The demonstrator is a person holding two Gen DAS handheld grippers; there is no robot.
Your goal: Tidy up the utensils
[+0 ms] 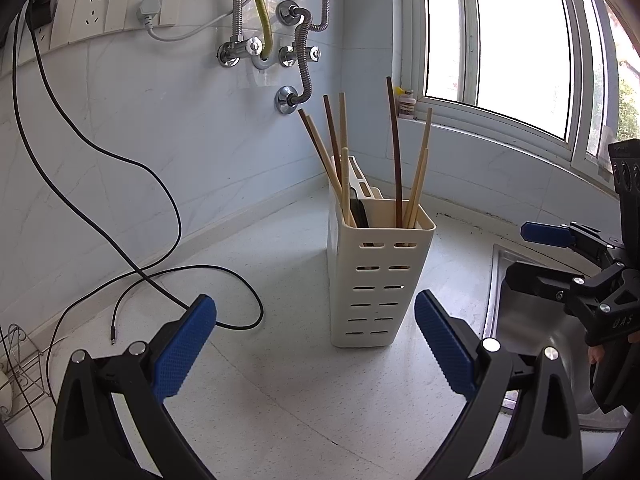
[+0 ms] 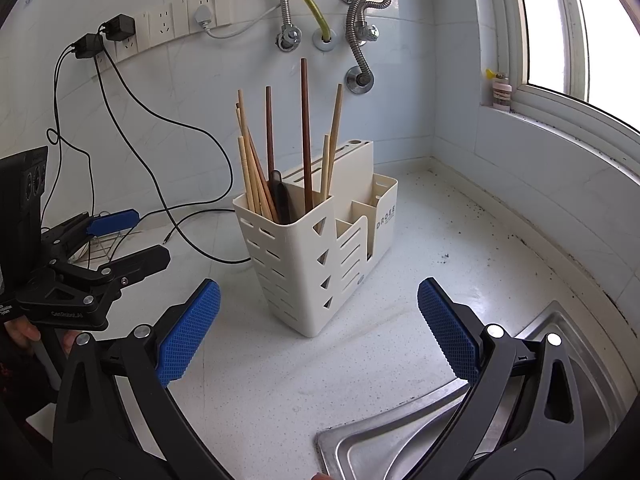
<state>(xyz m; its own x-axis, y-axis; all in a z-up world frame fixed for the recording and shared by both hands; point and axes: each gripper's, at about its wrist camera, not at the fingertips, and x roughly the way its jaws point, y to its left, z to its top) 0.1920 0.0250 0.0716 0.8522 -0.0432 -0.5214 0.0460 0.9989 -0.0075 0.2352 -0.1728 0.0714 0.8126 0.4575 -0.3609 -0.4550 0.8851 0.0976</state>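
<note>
Left tongs (image 1: 316, 344): blue pads spread wide apart, nothing between them, hovering over the bench and facing the holder's slotted narrow end.
Right tongs (image 2: 318, 330): also spread wide, empty, low over the bench near the sink corner, facing the holder's corner.
Utensil holder (image 2: 316, 256): cream plastic, upright on the bench toward the back corner where the tiled wall meets the window wall; several compartments, the tall slotted one nearest the tongs.
Chopsticks (image 2: 256, 176): a bunch of light and dark wooden sticks standing in the tall compartment, leaning out in different directions; one dark stick (image 2: 306, 136) stands nearly upright, highest of all.
Dark utensil (image 2: 280, 200): black, tucked in the same compartment among the sticks; its kind cannot be told.
Bench (image 2: 280, 380): white speckled top, dark specks along its back edge by the window.
Sink (image 2: 400, 444): steel, at the bench's near right corner, under the right tongs.
Cables (image 1: 132, 264): black, trailing from the wall sockets across the bench's left side.
Wire rack (image 1: 20, 364): at the left edge of the bench.
Small jar (image 2: 501, 92): on the window sill.
</note>
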